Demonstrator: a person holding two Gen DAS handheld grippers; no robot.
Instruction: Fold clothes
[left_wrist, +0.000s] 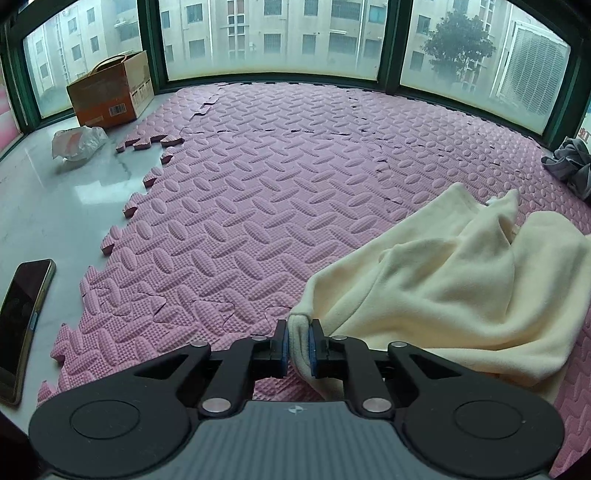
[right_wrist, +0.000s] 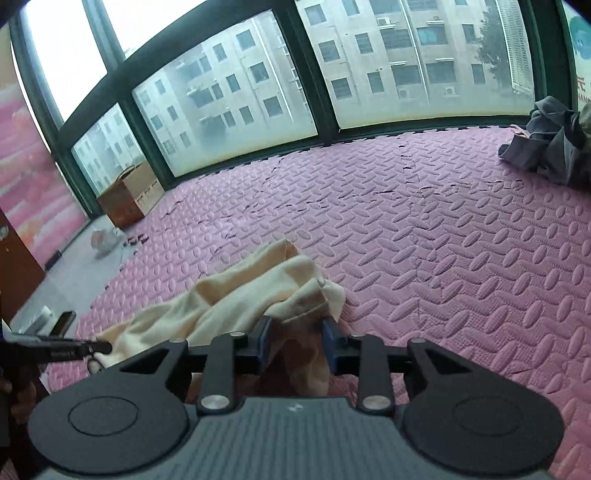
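Left wrist view: mounted behind the left gripper, angled down, close over the pink mat, facing the window. Right wrist view: behind the right gripper, tilted, facing the same window from further right. Shared: mat, cream cloth, box, grey clothes, phone.

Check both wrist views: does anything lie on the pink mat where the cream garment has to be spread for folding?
Nothing visible does. The cream garment hangs from both grippers, and the pink mat ahead is bare. The grey clothes lie far off at the right edge.
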